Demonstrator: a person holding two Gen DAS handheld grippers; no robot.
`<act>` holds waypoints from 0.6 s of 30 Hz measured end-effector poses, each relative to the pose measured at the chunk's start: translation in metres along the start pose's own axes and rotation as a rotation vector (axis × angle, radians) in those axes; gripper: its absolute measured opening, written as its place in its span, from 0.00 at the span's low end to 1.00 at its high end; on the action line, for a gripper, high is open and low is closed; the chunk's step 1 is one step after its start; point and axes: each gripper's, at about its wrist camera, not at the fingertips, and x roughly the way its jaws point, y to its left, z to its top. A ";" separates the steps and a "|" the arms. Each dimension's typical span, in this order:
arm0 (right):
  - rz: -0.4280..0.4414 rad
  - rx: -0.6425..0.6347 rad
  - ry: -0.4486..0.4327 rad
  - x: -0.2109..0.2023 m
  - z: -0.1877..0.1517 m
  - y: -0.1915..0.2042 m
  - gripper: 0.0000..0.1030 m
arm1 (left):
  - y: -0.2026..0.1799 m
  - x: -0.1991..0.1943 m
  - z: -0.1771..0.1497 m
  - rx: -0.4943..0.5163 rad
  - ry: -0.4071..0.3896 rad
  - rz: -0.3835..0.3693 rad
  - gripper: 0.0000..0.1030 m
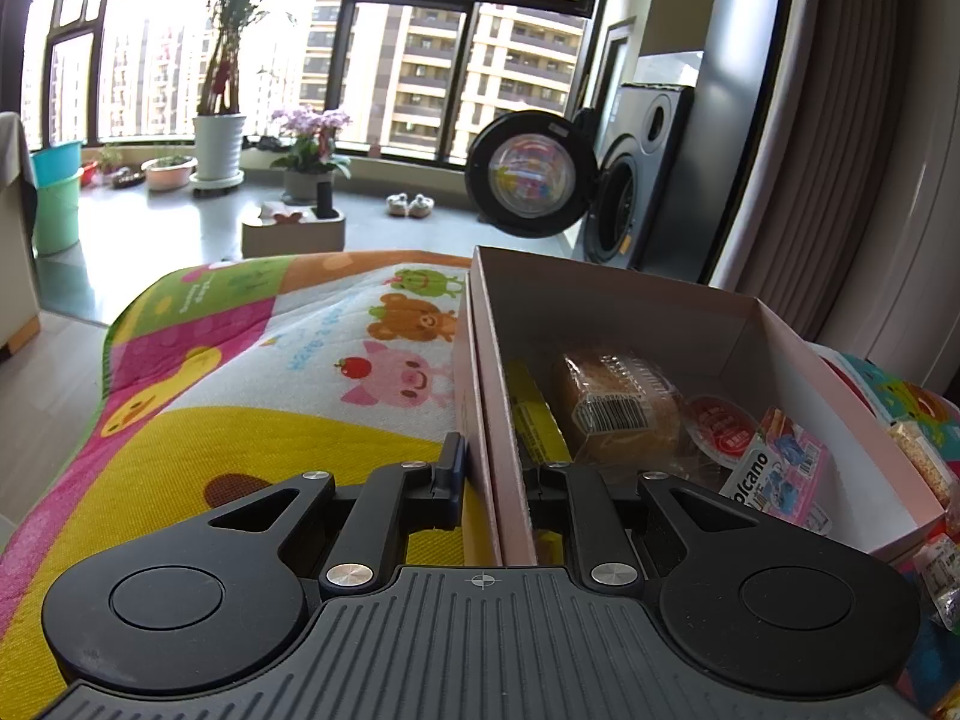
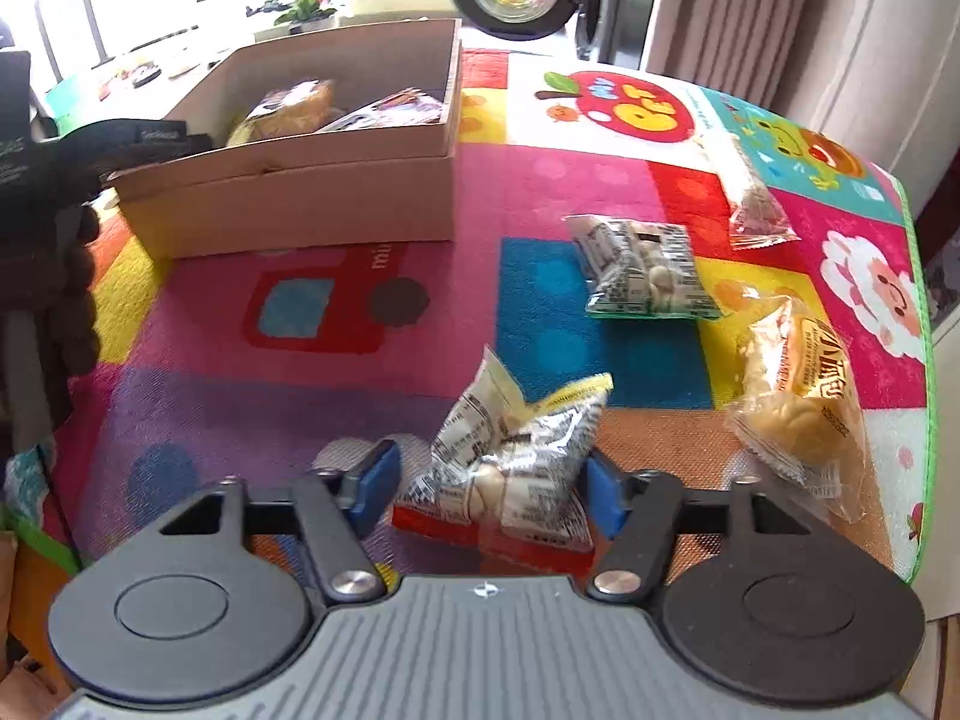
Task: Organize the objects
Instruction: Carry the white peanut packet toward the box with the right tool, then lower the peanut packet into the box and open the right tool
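A pink cardboard box (image 1: 600, 282) stands on a colourful cartoon mat (image 1: 252, 396). Inside lie a wrapped bread bun (image 1: 618, 402), a yellow packet (image 1: 534, 420), a red-lidded cup (image 1: 720, 426) and a pink "Volcano" packet (image 1: 780, 474). My left gripper (image 1: 492, 480) is shut on the box's near left wall, one finger inside and one outside. In the right wrist view the box (image 2: 300, 204) sits at the far left. My right gripper (image 2: 492, 489) is open, straddling a black-and-white snack packet (image 2: 510, 462) of white pieces that lies on the mat.
On the mat (image 2: 360, 396) lie a second black-and-white packet (image 2: 642, 270), a wrapped yellow bun (image 2: 798, 396) and a clear packet (image 2: 756, 204). The mat's green edge (image 2: 924, 360) drops off at the right. A washing machine with an open door (image 1: 528, 174) stands beyond.
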 end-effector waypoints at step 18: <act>0.160 -0.045 -0.146 -0.061 0.152 0.063 0.48 | 0.006 0.000 0.003 -0.003 0.008 -0.005 0.16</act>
